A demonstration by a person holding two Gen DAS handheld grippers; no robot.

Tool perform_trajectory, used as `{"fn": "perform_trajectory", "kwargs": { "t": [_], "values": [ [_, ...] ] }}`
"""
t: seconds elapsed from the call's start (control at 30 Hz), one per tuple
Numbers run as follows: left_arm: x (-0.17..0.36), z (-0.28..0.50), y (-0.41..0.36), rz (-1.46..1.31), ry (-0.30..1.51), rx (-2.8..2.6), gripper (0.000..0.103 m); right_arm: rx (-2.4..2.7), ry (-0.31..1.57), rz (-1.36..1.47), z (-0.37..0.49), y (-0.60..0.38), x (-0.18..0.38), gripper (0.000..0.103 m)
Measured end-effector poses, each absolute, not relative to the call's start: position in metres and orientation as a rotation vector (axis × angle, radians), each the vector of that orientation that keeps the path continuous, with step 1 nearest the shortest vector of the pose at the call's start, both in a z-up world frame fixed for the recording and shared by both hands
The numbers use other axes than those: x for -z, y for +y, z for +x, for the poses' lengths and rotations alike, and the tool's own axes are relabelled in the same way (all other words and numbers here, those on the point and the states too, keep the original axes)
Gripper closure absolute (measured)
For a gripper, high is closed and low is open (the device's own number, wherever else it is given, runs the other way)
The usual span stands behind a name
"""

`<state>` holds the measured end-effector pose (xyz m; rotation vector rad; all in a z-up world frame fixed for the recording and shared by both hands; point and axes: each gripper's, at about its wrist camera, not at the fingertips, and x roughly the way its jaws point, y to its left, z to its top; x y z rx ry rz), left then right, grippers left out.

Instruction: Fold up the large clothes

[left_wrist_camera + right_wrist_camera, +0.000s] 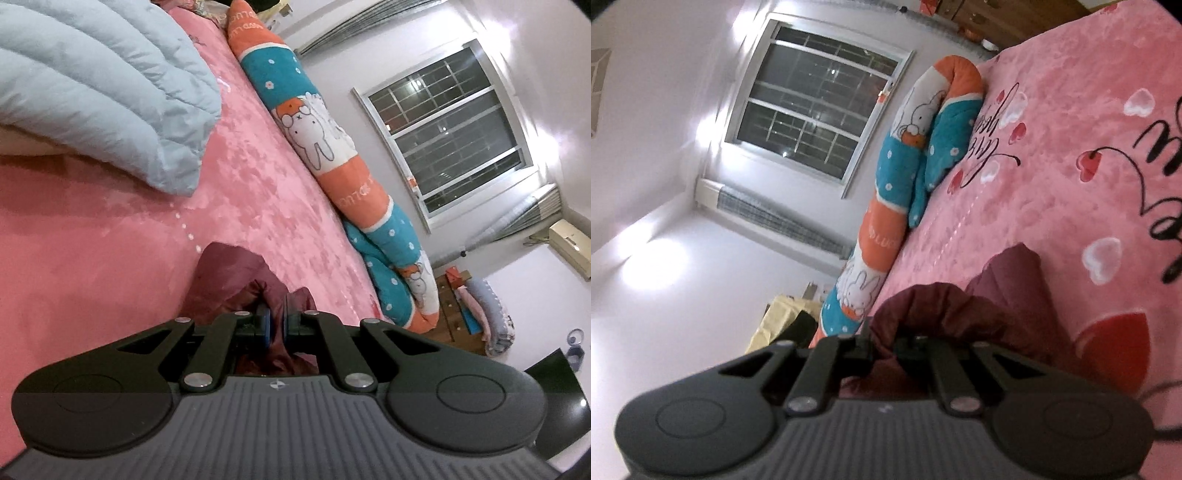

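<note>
Pinching a bunched fold of the maroon garment [236, 280], the left gripper [276, 322] had its blue pads nearly together with cloth wedged between them. The right gripper [882, 343] was likewise closed on the maroon garment [945, 306], fabric humped over its fingertips and hiding them. The garment's quilted bulk lay on the pink bedspread [92, 258] just ahead of both grippers. Further out on the left wrist view, a pale blue duvet [103, 85] rested on the bed. A rolled orange-and-teal rabbit-print blanket [905, 177] ran along the bed's far edge. Beyond it, a barred window [816, 99] sat in the white wall, dark outside.
</note>
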<state>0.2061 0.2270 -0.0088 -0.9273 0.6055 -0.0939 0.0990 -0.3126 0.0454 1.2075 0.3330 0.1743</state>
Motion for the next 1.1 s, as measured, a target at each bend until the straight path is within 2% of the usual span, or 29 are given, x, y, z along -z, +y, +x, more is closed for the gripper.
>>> {"fn": "perform_trajectory", "kwargs": {
  "t": [0.3,0.37,0.4,0.47,0.53,0.6,0.67,0.77,1.1],
  "values": [
    [0.034,0.262,0.210,-0.880,0.639,0.033,0.097,-0.150,0.342,1.197,0.130,-0.315,-0.019,0.089],
    [0.040,0.265,0.210,-0.878,0.642,0.028,0.094,-0.148,0.347,1.205,0.133,-0.317,-0.012,0.081],
    [0.041,0.268,0.209,-0.876,0.640,0.024,0.090,-0.144,0.349,1.206,0.134,-0.317,-0.010,0.077],
    [0.040,0.266,0.211,-0.874,0.622,0.023,0.083,-0.135,0.345,1.210,0.134,-0.320,-0.007,0.060],
    [0.040,0.265,0.213,-0.873,0.596,0.024,0.071,-0.135,0.326,1.213,0.134,-0.323,-0.007,0.053],
    [0.034,0.260,0.217,-0.864,0.571,0.017,0.051,-0.140,0.305,1.215,0.133,-0.325,-0.008,0.040],
    [0.025,0.256,0.221,-0.842,0.545,0.016,0.051,-0.151,0.272,1.210,0.131,-0.328,-0.012,0.027],
    [0.014,0.248,0.224,-0.820,0.517,0.013,0.050,-0.157,0.232,1.191,0.130,-0.331,-0.020,0.019],
    [-0.020,0.206,0.186,-0.545,0.472,0.074,0.051,-0.104,0.191,0.925,0.121,-0.314,-0.054,0.014]
  ]
}}
